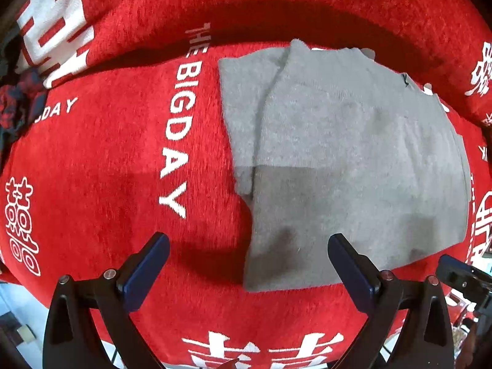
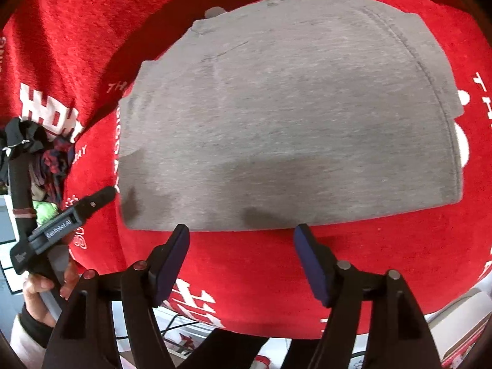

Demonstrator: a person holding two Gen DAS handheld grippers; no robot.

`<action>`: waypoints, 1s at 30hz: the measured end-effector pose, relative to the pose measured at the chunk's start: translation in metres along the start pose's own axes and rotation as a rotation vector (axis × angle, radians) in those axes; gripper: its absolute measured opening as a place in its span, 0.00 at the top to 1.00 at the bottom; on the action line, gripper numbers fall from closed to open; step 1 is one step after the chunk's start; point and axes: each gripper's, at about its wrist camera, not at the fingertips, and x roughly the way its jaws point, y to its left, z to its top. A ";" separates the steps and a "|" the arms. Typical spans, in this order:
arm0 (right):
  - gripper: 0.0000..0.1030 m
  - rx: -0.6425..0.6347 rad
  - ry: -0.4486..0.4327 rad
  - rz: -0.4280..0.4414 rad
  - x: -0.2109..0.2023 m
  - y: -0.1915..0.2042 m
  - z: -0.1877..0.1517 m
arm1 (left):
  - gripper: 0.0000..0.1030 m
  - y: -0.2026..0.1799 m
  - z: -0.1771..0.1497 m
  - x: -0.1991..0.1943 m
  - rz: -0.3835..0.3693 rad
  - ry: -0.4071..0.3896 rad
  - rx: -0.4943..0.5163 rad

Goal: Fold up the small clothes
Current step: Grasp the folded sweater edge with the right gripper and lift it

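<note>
Grey garment (image 1: 347,160) is lying folded flat on the red blanket (image 1: 101,160), right of centre in the left wrist view, one layer lapping over another along its left side.

Left wrist view: left gripper (image 1: 249,264) is pointing straight down over the blanket, jaws standing wide apart and gripping nothing; the right blue pad is sitting over the garment's near-left corner, the left pad over bare blanket. White lettering "THE BIG DAY" (image 1: 180,117) is running lengthwise beside the garment, with white Chinese characters around the edges. Part of the other gripper is showing at the far right edge.

Right wrist view: right gripper (image 2: 241,256) is tilting steeply downward just in front of the garment's near edge, jaws partly open and empty, pads clear of the cloth. At lower left a hand (image 2: 46,283) is holding the left gripper's handle, whose label is too blurred to read. A dark patterned bundle of clothes (image 2: 52,160) is sitting at the blanket's left edge.
</note>
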 end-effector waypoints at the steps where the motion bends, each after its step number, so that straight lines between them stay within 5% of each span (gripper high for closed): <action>1: 0.28 0.008 0.001 0.016 0.002 0.001 -0.001 | 0.00 0.003 -0.001 0.001 -0.002 0.007 -0.009; 9: 0.26 0.122 -0.034 0.194 0.013 0.004 -0.010 | 0.00 0.013 -0.006 0.011 0.011 0.032 0.011; 19: 0.18 0.162 -0.010 0.314 0.038 0.017 -0.021 | 0.00 0.037 -0.008 0.019 -0.105 0.070 -0.054; 30: 0.18 0.424 -0.004 0.578 0.093 0.004 -0.033 | 0.00 0.069 0.011 0.029 -0.275 0.046 -0.215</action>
